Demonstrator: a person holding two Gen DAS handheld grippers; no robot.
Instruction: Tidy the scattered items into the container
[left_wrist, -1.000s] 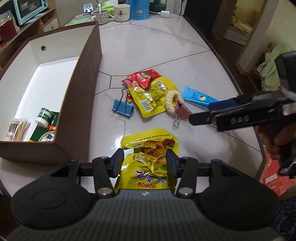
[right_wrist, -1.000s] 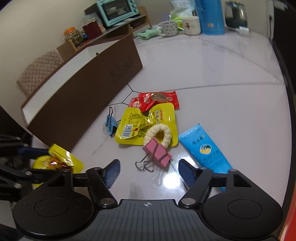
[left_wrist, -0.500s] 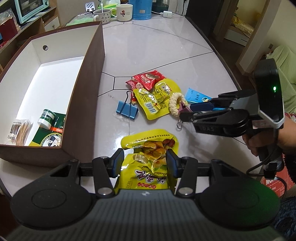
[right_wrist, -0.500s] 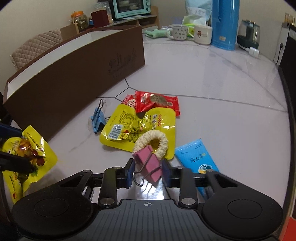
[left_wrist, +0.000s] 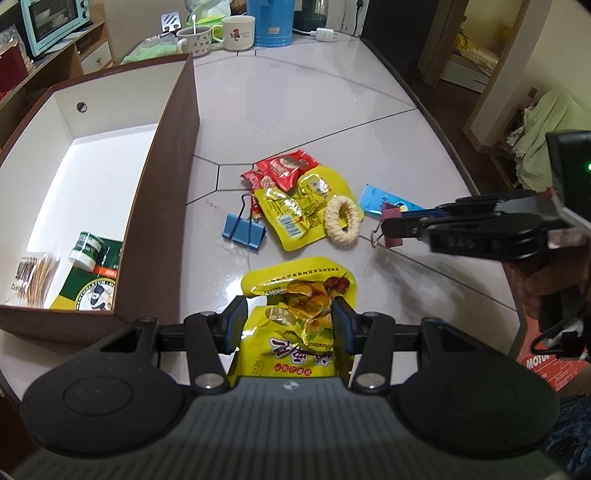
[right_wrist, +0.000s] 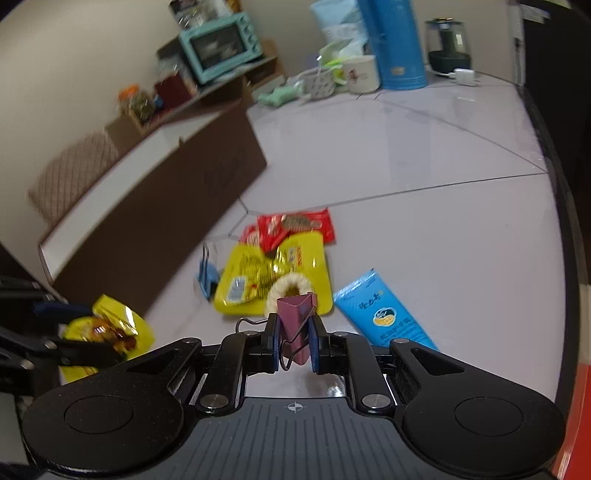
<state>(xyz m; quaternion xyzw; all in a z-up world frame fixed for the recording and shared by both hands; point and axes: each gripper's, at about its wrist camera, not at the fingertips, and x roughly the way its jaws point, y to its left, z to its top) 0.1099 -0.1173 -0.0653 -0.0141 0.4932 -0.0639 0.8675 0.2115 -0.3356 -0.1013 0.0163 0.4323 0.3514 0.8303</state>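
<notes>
While hand-held grippers (left_wrist: 288, 325) (right_wrist: 293, 345) clench pouch (left_wrist: 295, 325) and clip (right_wrist: 293, 325), table (left_wrist: 295, 110) gleams.

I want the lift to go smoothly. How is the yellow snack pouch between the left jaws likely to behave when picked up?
The yellow snack pouch looks crinkled and thin, so it will probably flop and droop beyond the left gripper. It seems light, being a small foil bag. Its glossy film may slip, so the box wall could snag a dangling end.
</notes>
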